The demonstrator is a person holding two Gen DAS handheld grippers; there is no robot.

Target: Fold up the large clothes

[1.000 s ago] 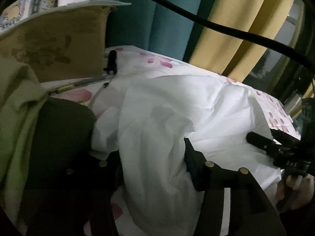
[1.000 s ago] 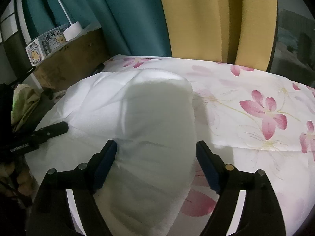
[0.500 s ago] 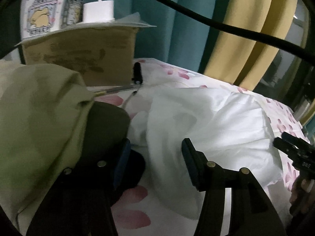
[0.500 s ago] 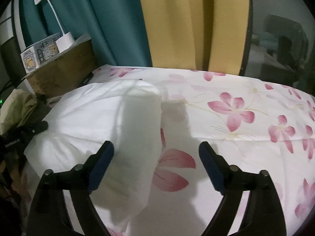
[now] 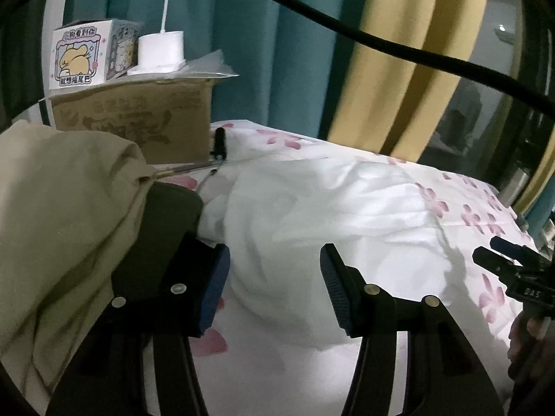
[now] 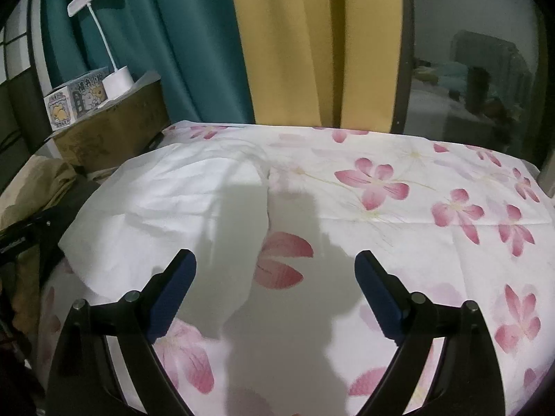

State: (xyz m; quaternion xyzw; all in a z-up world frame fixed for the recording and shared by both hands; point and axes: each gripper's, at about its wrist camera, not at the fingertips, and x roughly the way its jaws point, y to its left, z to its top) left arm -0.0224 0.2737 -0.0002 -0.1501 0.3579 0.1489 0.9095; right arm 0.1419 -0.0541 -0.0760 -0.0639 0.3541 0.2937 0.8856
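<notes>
- Hovering nearest the lens in its own wrist view, the left gripper has its jaws spread wide with nothing between them, and the blue pads sit clear above the cloth, so it looks ready for a fresh grab, not mid-carry.
- Opened just as wide and equally empty, the right gripper hangs over the flowered bedsheet, just right of the garment's near edge, probably so both tools can come in from opposite sides.
- Lying between the two tools, the white garment rests on the bed in a loosely doubled, rumpled heap; the creases suggest the fold needs smoothing or another pass.
- Beside the left gripper, a beige cloth and a dark cloth are bunched at the bed's edge, likely pushed aside to leave working room.
- Farther back, a cardboard box stands against the bed and serves as a stand for a small cartoon box and a white lamp.
- Behind everything hang teal and yellow curtains.
</notes>
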